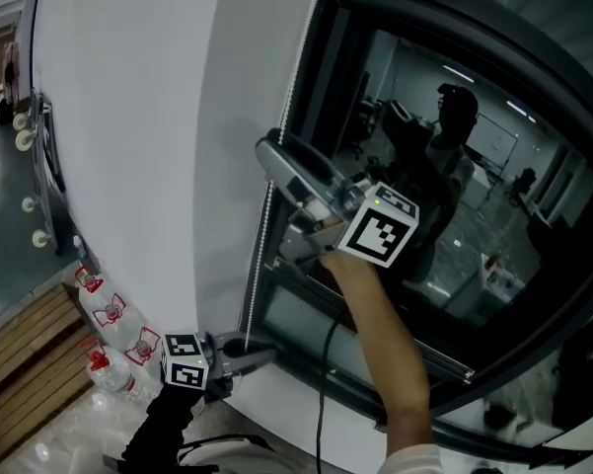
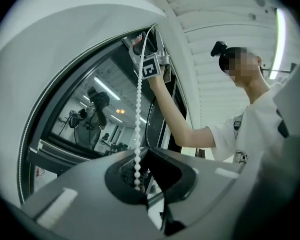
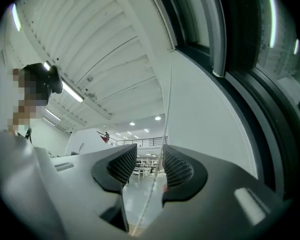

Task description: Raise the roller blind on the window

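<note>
The bead chain [image 1: 264,225] [image 2: 138,109] [image 3: 165,116] beside the window [image 1: 454,166] is being pinched low by the left gripper [image 1: 259,350] [image 2: 142,151], jaws closed, while the right gripper [image 1: 276,161] [image 3: 150,159] is being lined up higher, jaws open around it, for a bite best taken squarely.

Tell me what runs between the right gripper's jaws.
The bead chain runs through the right gripper, in the gap between its parted jaws; the right gripper view shows this.
</note>
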